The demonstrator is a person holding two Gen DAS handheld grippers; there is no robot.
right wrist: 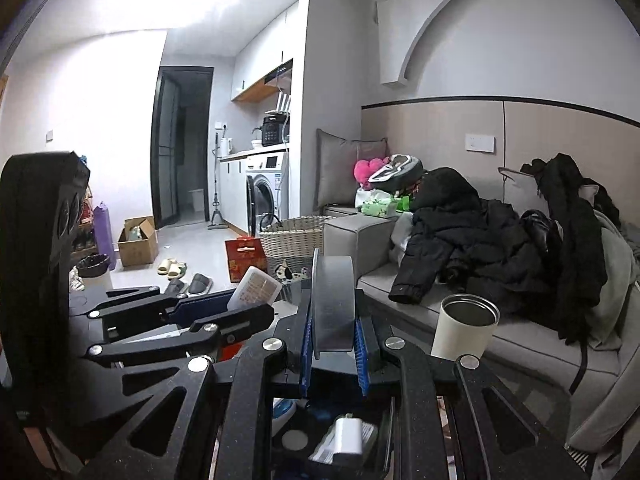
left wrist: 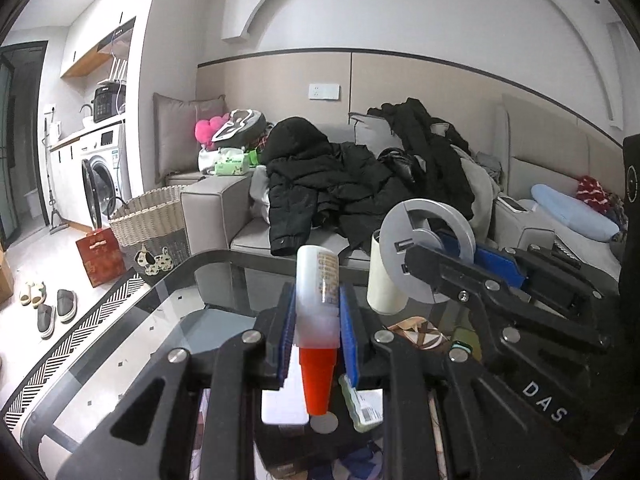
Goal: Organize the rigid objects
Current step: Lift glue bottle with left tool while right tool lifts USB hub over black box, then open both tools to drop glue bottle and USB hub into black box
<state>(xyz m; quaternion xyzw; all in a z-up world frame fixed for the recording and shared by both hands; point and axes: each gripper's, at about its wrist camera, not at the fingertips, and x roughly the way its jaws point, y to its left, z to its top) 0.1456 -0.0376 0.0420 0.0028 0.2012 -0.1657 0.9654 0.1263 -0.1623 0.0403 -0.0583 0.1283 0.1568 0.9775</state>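
My left gripper [left wrist: 318, 312] is shut on a white glue bottle [left wrist: 318, 280] with an orange cap [left wrist: 317, 380], cap pointing back at the camera, held above the glass table [left wrist: 120, 340]. My right gripper [right wrist: 333, 332] is shut on a round silver disc-shaped hub [right wrist: 333, 308], seen edge-on; in the left wrist view the hub [left wrist: 424, 248] shows its flat face with ports. The right gripper [left wrist: 460, 268] sits to the right of the left one. The left gripper [right wrist: 224, 316] with the bottle [right wrist: 256, 290] appears left in the right wrist view.
A white steel tumbler [right wrist: 466, 326] stands on the table, also in the left wrist view [left wrist: 382, 280]. Small items lie below the grippers: a white charger [right wrist: 348, 436], a coin [left wrist: 324, 424]. A grey sofa [left wrist: 248, 236] with black coats lies beyond, a wicker basket [left wrist: 152, 228] at its left.
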